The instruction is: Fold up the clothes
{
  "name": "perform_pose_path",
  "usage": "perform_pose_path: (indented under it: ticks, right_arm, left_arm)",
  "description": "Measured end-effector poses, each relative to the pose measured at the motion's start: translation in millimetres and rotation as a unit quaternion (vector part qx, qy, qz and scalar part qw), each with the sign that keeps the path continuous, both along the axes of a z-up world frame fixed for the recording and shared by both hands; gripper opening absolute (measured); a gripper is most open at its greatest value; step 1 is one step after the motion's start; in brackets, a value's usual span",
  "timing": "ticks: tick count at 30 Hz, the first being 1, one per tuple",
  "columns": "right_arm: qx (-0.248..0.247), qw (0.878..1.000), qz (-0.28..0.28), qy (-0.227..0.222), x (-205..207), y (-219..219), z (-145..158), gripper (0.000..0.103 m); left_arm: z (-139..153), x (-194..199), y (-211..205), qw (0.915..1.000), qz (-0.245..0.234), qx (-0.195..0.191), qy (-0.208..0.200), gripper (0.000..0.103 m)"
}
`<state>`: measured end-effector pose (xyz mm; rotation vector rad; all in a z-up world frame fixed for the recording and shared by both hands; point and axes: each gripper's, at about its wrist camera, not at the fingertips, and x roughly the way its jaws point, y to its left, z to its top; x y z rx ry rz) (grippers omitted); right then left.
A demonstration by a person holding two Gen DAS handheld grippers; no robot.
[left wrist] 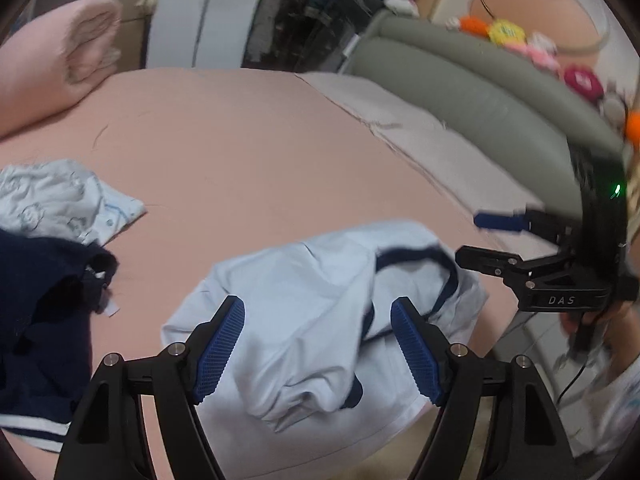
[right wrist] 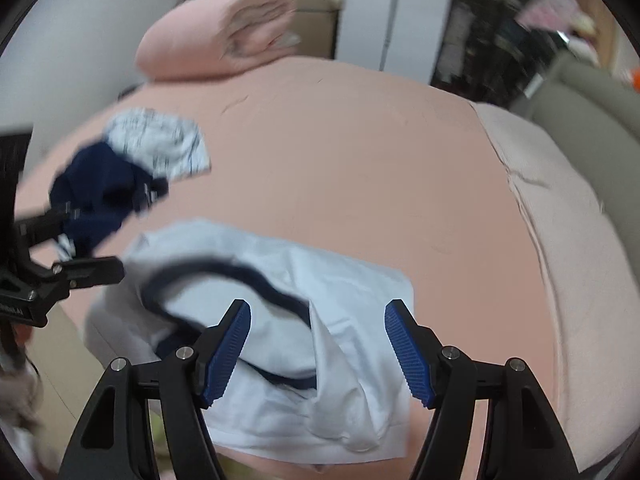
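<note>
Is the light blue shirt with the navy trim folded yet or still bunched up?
Not neatly folded. The light blue shirt lies rumpled on the pink bed, its navy trim looping unevenly, with loose creases and one edge doubled over.

Rolled pink quilt (right wrist: 216, 32) on pink bed (left wrist: 240, 152), grey headboard (left wrist: 480, 100), bright plush toys (left wrist: 508, 34).

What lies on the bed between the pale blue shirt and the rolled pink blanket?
Nothing: between the pale blue shirt and the rolled pink blanket, only bare pink sheet shows in the right wrist view. The navy garment sits off to the left.
</note>
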<state>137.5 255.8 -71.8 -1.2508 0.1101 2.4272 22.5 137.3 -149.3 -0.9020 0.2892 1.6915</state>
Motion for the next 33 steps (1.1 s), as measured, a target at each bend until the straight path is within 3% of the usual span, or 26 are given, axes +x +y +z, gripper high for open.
perform_pose_path:
  ticks: [6,13,17,21,25,28,29,30,32,33]
  right_arm:
    - [-0.014,0.999,0.012,-0.040,-2,5,-25,0.069]
    - [-0.019,0.998,-0.060,0.018,3,7,-22,0.069]
    - [-0.019,0.995,-0.087,0.041,9,8,-18,0.069]
    - [0.000,0.995,-0.095,0.020,8,7,-26,0.069]
    - [-0.019,0.995,-0.094,0.024,5,8,-35,0.069]
    - [-0.022,0.995,-0.092,0.011,2,10,-45,0.069]
    - [-0.019,0.995,-0.092,0.013,3,9,-46,0.069]
    - [-0.017,0.995,-0.092,0.015,5,8,-46,0.065]
    - [-0.017,0.996,-0.089,0.023,8,5,-46,0.047]
    - [-0.016,0.996,-0.088,0.021,9,5,-47,0.044]
  left_arm:
    - [-13,24,32,0.9968,-0.004,-0.045,0.066,0.075]
    - [-3,34,44,0.9930,0.009,-0.031,0.114,0.075]
    - [-7,30,42,0.9940,0.022,-0.033,0.102,0.075]
    - [-13,26,36,0.9922,0.035,-0.049,0.110,0.075]
    - [-18,23,34,0.9917,0.039,-0.051,0.111,0.075]
    - [-24,16,31,0.9945,0.045,-0.048,0.081,0.074]
    - [-26,14,30,0.9955,0.047,-0.045,0.069,0.069]
    - [-27,12,30,0.9964,0.047,-0.042,0.056,0.058]
    - [-30,8,28,0.9976,0.049,-0.038,0.032,0.052]
    - [-31,8,28,0.9977,0.049,-0.038,0.026,0.048]
